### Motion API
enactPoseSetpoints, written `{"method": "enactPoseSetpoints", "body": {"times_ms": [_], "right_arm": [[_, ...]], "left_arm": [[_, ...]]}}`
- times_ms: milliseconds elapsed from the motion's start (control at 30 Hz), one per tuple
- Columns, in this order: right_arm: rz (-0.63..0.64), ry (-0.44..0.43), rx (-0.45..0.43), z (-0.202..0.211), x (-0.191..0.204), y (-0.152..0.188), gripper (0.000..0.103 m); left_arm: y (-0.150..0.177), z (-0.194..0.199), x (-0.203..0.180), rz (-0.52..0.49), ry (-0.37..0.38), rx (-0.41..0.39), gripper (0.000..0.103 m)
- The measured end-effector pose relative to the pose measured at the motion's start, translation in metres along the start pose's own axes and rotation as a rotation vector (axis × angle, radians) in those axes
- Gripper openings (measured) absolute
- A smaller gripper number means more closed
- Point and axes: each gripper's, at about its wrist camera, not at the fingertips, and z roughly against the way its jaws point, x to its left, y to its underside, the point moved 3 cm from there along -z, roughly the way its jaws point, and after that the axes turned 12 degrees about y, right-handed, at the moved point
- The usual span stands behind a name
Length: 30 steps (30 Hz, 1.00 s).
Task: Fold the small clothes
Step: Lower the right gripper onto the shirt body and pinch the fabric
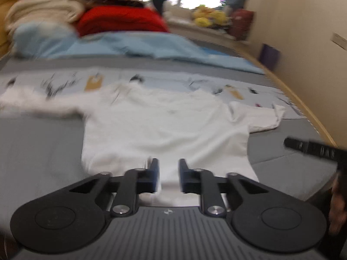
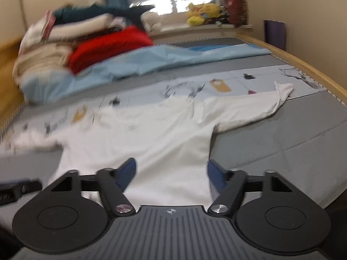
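A small white long-sleeved shirt [image 1: 164, 127] lies flat on the grey bed, sleeves spread to both sides; it also shows in the right wrist view [image 2: 151, 134]. My left gripper [image 1: 168, 173] hovers over the shirt's near hem, jaws partly open with nothing between them. My right gripper [image 2: 171, 173] is wide open over the hem's right part, its right finger at the shirt's right edge. The right gripper's tip [image 1: 312, 149] shows at the right in the left wrist view.
A printed pale-blue cloth [image 2: 238, 82] lies under the shirt's collar end. Beyond it are a light-blue quilt [image 2: 151, 62], a red blanket [image 2: 108, 45] and stacked bedding [image 2: 54, 32]. The wooden bed rail [image 2: 303, 65] and wall are on the right.
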Motion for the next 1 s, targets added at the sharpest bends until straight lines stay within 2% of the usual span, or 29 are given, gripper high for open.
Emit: {"method": "enactPoseSetpoints", "body": {"times_ms": [100,167,233,300,367,400,467,533,567,700,800,900,933,1000], "right_arm": [[0.004,0.049,-0.056,-0.023,-0.02,-0.03,0.062],[0.019,0.084,-0.051,-0.049,-0.033,-0.046,0.063],[0.044,0.102,0.012,-0.085,-0.041,-0.055,0.063],[0.06,0.104,0.076,-0.12,-0.047,-0.055,0.063],[0.071,0.108,0.15,-0.153,-0.049,-0.049,0.063],[0.064,0.107,0.196,-0.169,-0.049,-0.044,0.063],[0.032,0.106,0.302,-0.203,-0.048,-0.038,0.063],[0.016,0.104,0.312,-0.226,-0.041,-0.039,0.064],[0.027,0.107,0.311,-0.235,-0.036,-0.038,0.066],[0.011,0.097,0.367,-0.27,-0.026,-0.03,0.068],[-0.026,0.102,0.4,-0.288,-0.023,-0.027,0.068],[-0.015,0.12,0.386,-0.296,-0.019,-0.028,0.067],[-0.008,0.125,0.373,-0.298,-0.018,-0.029,0.065],[-0.005,0.136,0.356,-0.3,-0.019,-0.033,0.039]], "left_arm": [[-0.031,-0.014,0.017,-0.078,0.011,0.004,0.018],[-0.043,-0.03,0.039,-0.058,0.001,0.012,0.018],[-0.051,-0.046,0.065,-0.009,-0.037,0.009,0.018],[-0.045,-0.065,0.101,0.096,-0.072,0.019,0.018],[-0.041,-0.087,0.134,0.221,-0.174,0.131,0.018],[-0.04,-0.089,0.144,0.274,-0.183,0.13,0.018],[-0.045,-0.101,0.15,0.294,-0.179,0.129,0.018],[-0.05,-0.116,0.149,0.261,-0.205,0.158,0.021],[-0.051,-0.125,0.149,0.248,-0.214,0.182,0.024],[-0.045,-0.159,0.158,0.246,-0.285,0.275,0.061],[-0.038,-0.177,0.166,0.257,-0.328,0.334,0.072],[-0.034,-0.195,0.177,0.259,-0.345,0.378,0.072],[-0.032,-0.2,0.179,0.263,-0.343,0.384,0.072],[-0.03,-0.209,0.184,0.28,-0.334,0.397,0.072]]}}
